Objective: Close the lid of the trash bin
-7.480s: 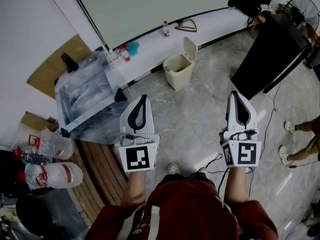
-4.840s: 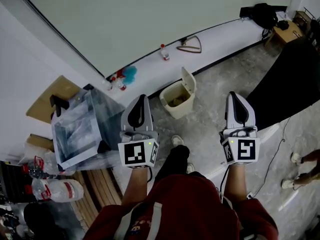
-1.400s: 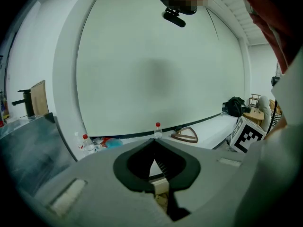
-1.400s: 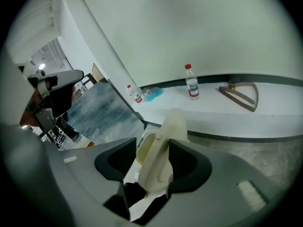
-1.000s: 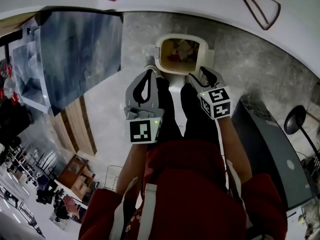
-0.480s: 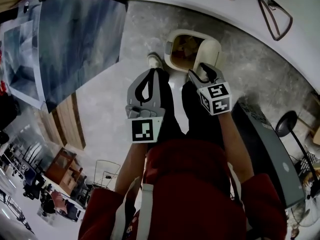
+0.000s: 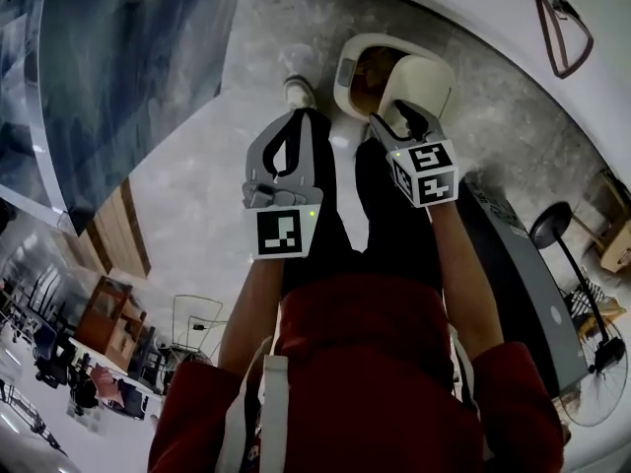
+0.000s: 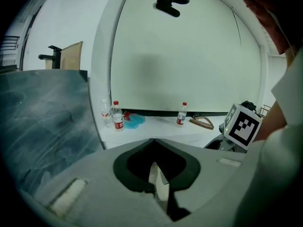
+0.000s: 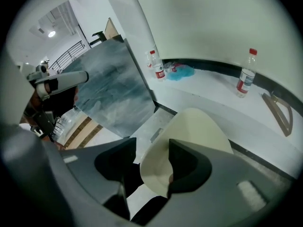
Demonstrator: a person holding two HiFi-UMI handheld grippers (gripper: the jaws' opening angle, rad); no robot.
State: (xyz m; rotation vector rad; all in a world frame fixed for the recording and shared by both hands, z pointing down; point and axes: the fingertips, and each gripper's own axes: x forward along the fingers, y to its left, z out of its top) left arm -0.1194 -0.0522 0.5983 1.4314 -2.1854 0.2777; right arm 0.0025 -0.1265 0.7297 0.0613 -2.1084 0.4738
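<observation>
Cream plastic trash bin (image 7: 347, 75) stands on the grey stone floor at 12 o'clock from the person's feet, its mouth partly uncovered with some rubbish visible inside. Its rounded cream lid (image 7: 426, 77) sits on the 3 o'clock side of the mouth, tilted partway over it and not down flat. Right gripper (image 7: 403, 108) is at the lid's near edge. In the right gripper view its jaws are spread, and the lid (image 9: 201, 126) rim stands between them, against the 3 o'clock jaw, with a gap to the other, so the right gripper (image 9: 150, 148) is unclamped. Left gripper (image 7: 296, 116) hangs at 9 o'clock from the right one, apart from the bin and over the person's dark trouser leg. In its own view the left gripper (image 8: 152, 141) is clenched tip to tip with nothing between. White counter (image 8: 156, 129) beyond carries clear red-capped plastic bottles (image 8: 117, 116) and a wooden triangular hanger (image 8: 202, 122).
</observation>
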